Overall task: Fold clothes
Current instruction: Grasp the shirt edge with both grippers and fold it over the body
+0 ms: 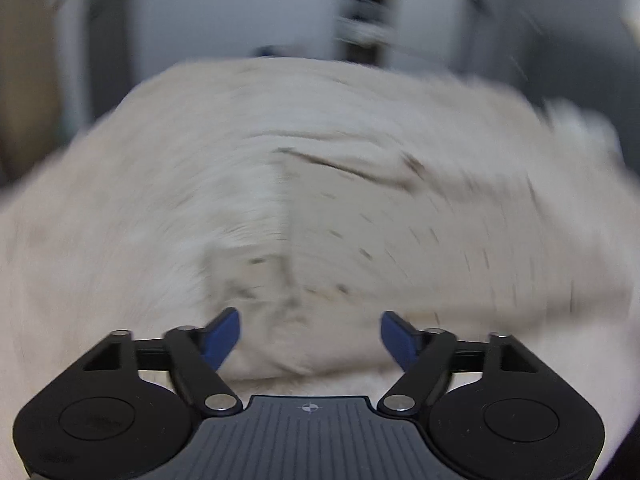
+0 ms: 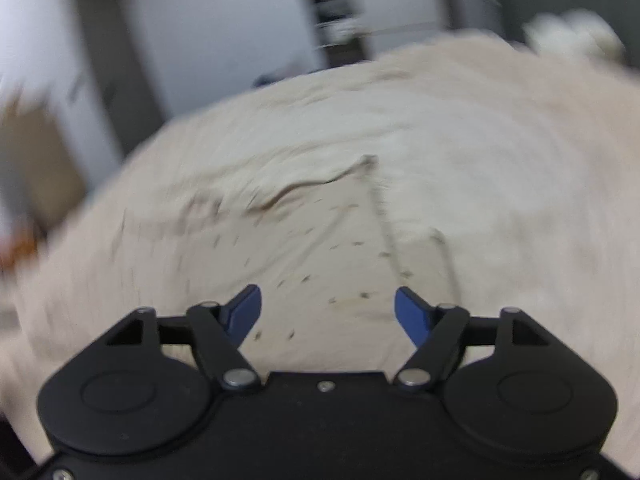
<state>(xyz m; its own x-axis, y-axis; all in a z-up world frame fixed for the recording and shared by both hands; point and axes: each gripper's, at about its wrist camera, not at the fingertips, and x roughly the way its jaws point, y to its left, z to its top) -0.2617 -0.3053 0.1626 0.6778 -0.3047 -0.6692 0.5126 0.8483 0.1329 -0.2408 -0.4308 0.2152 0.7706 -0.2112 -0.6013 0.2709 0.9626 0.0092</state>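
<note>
Below both wrist cameras, my left gripper [image 1: 310, 334] and right gripper [image 2: 327, 312] hang apart, empty, above the speckled cream garment [image 2: 332, 264], apparently just laid flat on the bed [image 1: 100, 200].

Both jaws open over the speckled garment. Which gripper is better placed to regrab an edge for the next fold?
Right, probably. The right gripper looks straight onto the speckled garment, its side edge just ahead. The left gripper sits nearer a rumpled corner. Heavy blur, so it is a close call.
</note>
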